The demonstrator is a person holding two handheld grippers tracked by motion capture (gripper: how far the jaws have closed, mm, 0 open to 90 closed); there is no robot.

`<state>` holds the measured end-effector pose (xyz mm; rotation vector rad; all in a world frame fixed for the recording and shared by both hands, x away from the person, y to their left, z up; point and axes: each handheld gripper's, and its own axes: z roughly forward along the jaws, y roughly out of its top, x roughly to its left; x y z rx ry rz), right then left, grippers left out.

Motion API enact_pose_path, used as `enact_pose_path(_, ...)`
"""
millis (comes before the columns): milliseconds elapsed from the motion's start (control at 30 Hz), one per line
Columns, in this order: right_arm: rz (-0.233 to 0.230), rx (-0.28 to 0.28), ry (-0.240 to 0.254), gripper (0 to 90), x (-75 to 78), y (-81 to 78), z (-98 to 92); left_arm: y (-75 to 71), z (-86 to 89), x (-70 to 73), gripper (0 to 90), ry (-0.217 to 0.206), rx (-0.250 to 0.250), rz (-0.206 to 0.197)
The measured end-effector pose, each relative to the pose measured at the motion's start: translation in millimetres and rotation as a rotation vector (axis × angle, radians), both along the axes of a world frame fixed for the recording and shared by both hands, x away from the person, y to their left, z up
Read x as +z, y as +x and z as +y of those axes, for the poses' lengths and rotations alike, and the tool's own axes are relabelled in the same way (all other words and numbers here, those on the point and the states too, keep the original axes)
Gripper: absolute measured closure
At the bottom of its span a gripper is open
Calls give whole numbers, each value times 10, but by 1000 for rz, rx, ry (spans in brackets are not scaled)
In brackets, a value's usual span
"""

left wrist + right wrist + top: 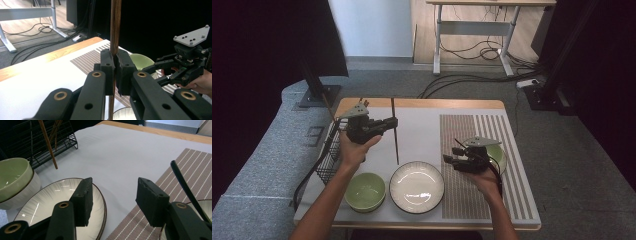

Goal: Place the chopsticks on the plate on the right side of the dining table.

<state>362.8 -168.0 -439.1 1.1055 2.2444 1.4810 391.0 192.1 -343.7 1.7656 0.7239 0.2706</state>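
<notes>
My left gripper (392,122) is shut on a dark wooden chopstick (395,137), held over the white mat with its lower end near the plate's far rim. In the left gripper view the chopstick (115,27) stands upright, pinched between the pads (108,67). My right gripper (448,160) hovers open over the striped placemat (464,135), its jaws pointing left toward the white plate (417,187). In the right gripper view the right gripper (113,200) has nothing between its jaws, and the chopstick (48,147) slants down to the mat beyond the plate (45,205).
A green bowl (365,191) sits left of the plate. A second green bowl (499,155) lies behind my right hand. A black wire rack (328,157) with more sticks stands at the table's left edge. Bare mat (422,135) lies behind the plate.
</notes>
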Motion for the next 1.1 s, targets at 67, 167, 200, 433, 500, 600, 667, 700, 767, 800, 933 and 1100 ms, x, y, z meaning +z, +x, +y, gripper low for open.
enact_pose_path(67, 2, 7, 1, 473, 7, 2, 29, 9, -13, -7, 850, -4, -3, 3)
enact_pose_path(167, -1, 16, -4, 473, 3, 5, 65, 9, -28, -13, 850, -7, -8, 6)
enact_pose_path(200, -2, 18, -7, 473, 2, 9, 79, 10, -32, -17, 850, -6, -9, 4)
enact_pose_path(433, -6, 35, -10, 474, 23, 33, 153, 11, -53, -40, 850, 2, -11, 8)
enact_pose_path(500, -7, 39, -9, 474, 35, 42, 183, 14, -57, -45, 850, 5, -13, 10)
enact_pose_path(600, -13, 53, -11, 476, 49, 53, 255, 15, -65, -53, 850, 5, -16, 14)
enact_pose_path(667, -14, 63, -7, 476, 47, 61, 304, 17, -68, -58, 850, 10, -17, 14)
enact_pose_path(700, -14, 63, -7, 476, 47, 61, 304, 15, -70, -60, 850, 12, -17, 15)
enact_pose_path(767, -12, 77, -12, 477, 47, 79, 372, 13, -68, -57, 850, 13, -17, 12)
enact_pose_path(800, -9, 77, -10, 478, 49, 80, 381, 9, -63, -51, 850, 11, -16, 12)
enact_pose_path(933, -11, 78, -10, 479, 52, 93, 408, 8, -54, -42, 850, 11, -14, 11)
enact_pose_path(1100, -12, 71, -10, 484, 59, 107, 430, 5, -67, -48, 850, 7, -15, 12)
